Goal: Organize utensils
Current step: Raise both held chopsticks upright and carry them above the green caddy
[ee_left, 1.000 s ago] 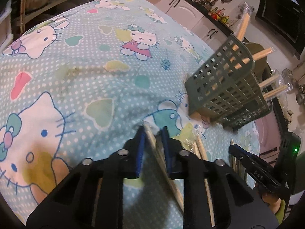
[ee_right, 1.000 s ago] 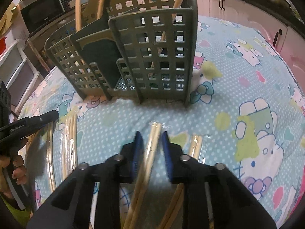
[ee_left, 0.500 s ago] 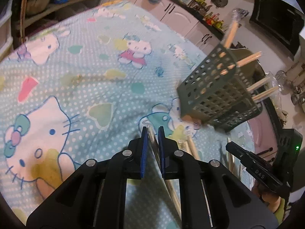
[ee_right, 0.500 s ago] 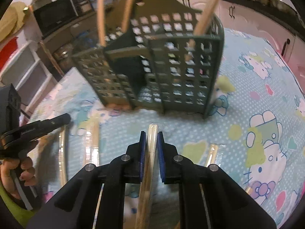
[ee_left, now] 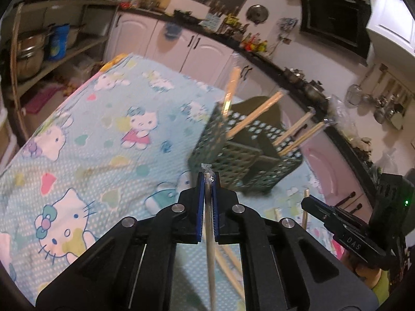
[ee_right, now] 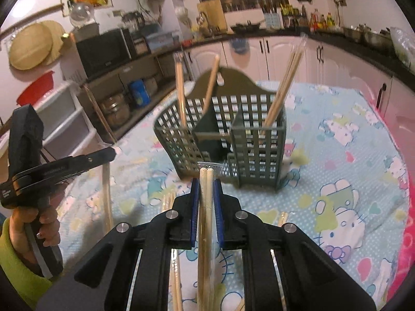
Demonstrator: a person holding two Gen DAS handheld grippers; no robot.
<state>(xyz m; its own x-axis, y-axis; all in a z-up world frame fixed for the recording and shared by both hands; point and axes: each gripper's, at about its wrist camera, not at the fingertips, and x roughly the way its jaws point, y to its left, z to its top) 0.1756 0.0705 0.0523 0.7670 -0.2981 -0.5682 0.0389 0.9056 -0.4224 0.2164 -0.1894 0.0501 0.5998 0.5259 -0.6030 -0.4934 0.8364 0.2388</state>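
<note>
Pinching one wrapped chopstick pair (ee_left: 209,233) in the left gripper (ee_left: 207,181) and another wrapped pair (ee_right: 205,207) in the right gripper (ee_right: 206,184), I am risking either long pair pivoting and snagging the caddy (ee_right: 220,140) rim near the table's far edge.

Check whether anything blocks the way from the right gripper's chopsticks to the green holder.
Nothing visible does. The right gripper is shut on a wrapped pair of chopsticks, and only bare tablecloth lies between it and the green holder. Chopsticks already stand in the holder's outer compartments; the middle one looks free.
</note>
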